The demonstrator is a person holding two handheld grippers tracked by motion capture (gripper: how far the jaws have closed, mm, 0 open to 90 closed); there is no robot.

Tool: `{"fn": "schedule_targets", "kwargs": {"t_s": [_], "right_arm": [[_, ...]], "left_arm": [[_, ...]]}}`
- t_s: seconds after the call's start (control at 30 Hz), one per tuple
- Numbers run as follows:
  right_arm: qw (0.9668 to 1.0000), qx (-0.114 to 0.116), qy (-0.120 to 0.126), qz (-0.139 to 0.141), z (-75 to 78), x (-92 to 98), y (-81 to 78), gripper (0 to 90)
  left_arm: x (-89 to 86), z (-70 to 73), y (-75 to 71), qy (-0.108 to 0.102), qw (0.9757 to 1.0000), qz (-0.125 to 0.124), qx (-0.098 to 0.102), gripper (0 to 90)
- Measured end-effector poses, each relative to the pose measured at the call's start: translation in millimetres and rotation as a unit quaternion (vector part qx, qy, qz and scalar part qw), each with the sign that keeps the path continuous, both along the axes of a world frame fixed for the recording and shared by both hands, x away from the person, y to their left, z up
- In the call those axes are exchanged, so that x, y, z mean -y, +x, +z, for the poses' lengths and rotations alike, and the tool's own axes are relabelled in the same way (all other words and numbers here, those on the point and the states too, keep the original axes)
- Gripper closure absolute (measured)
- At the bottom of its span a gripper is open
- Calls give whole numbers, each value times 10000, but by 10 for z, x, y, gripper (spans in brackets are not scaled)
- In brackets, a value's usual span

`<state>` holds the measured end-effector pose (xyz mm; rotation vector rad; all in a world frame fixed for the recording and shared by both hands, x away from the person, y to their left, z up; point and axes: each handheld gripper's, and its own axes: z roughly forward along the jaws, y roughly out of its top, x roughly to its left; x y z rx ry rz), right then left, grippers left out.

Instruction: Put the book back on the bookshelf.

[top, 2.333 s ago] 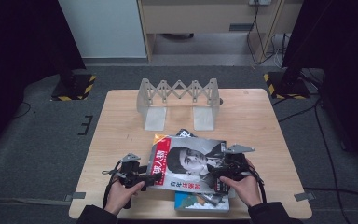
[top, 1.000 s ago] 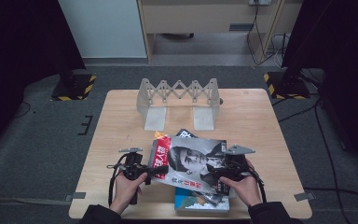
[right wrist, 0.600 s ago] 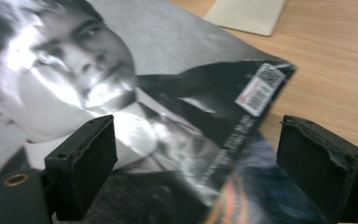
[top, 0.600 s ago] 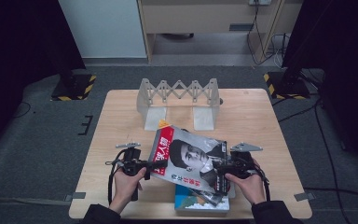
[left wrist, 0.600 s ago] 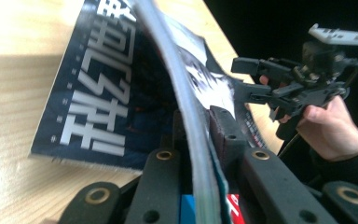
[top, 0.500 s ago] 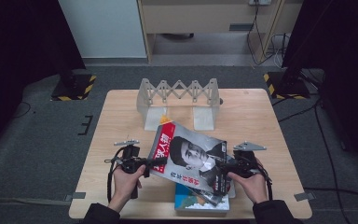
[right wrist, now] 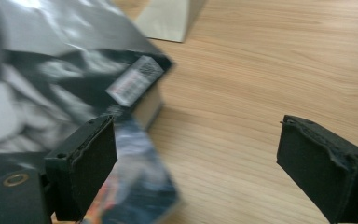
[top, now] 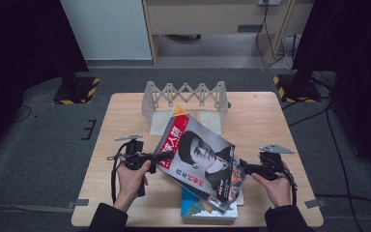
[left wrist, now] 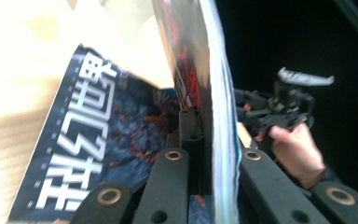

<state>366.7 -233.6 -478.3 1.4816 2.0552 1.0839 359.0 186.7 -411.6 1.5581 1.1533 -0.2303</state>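
Your left gripper [top: 163, 156] is clamped on the left edge of the magazine [top: 198, 157], tilted up above the surface [top: 261, 116] and hiding most of the books [top: 207, 210] beneath, while your right gripper [top: 245, 167] stands wide open, empty, beside its right edge.

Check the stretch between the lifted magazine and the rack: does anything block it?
Nothing visible does. The left claw is shut on the magazine, tilting it up off the stack. Bare table lies between it and the rack. The right claw hangs open beside it.
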Motion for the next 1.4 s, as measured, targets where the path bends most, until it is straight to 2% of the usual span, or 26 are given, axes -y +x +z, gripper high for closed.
{"fn": "schedule_targets", "kwargs": {"t_s": [0.07,0.13,0.17,0.2,0.27,0.33,0.47,0.6,0.63,0.67,0.73,0.77,0.8,0.83,0.87,0.93,0.97,1.03,1.13,1.4], "right_arm": [[9999,-15,-48,-161,-25,141,21,118],[9998,-43,-49,-201,-32,166,24,118],[9995,-74,-102,-300,-48,240,39,118],[9993,-105,-90,-342,-52,260,41,117],[9991,-122,-97,-390,-68,308,50,118],[9989,-133,-148,-436,-90,353,60,118],[9986,-141,-290,-414,-122,382,78,115],[9978,-218,-473,-407,-193,429,106,107],[9976,-240,-493,-428,-205,441,110,107],[9974,-249,-524,-424,-222,458,116,107],[9969,-312,-577,-443,-262,485,130,104],[9965,-373,-603,-453,-291,499,141,98],[9962,-421,-616,-446,-307,506,148,94],[9956,-476,-679,-430,-326,513,159,90],[9956,-476,-679,-430,-326,513,159,90],[9949,-530,-749,-409,-352,515,173,88],[9949,-530,-749,-409,-352,515,173,88],[9940,-557,-875,-345,-382,510,185,84],[9933,-577,-950,-312,-424,519,193,80],[9918,-781,-979,-272,-498,524,198,73]], "left_arm": [[-40,91,13,-252,9996,32,97,859],[-53,114,18,-310,9994,34,132,859],[-69,150,26,-487,9987,40,137,860],[-72,168,28,-538,9984,54,146,859],[-65,208,31,-425,9988,173,157,859],[-77,228,50,-428,9987,232,177,859],[-112,272,74,-579,9975,332,224,859],[-182,433,91,-706,9957,451,387,859],[-182,433,91,-706,9957,451,387,859],[-215,515,94,-743,9948,503,479,859],[-232,556,95,-754,9944,517,527,859],[-267,639,95,-781,9934,556,625,859],[-267,639,95,-781,9934,556,625,859],[-313,723,96,-799,9923,618,711,859],[-313,723,96,-799,9923,618,711,860],[-363,809,96,-761,9911,703,832,859],[-363,809,96,-761,9911,703,832,859],[-416,875,93,-637,9902,796,953,859],[-475,912,106,-550,9894,884,1008,860],[-618,952,164,-553,9868,1112,1043,859]]}}
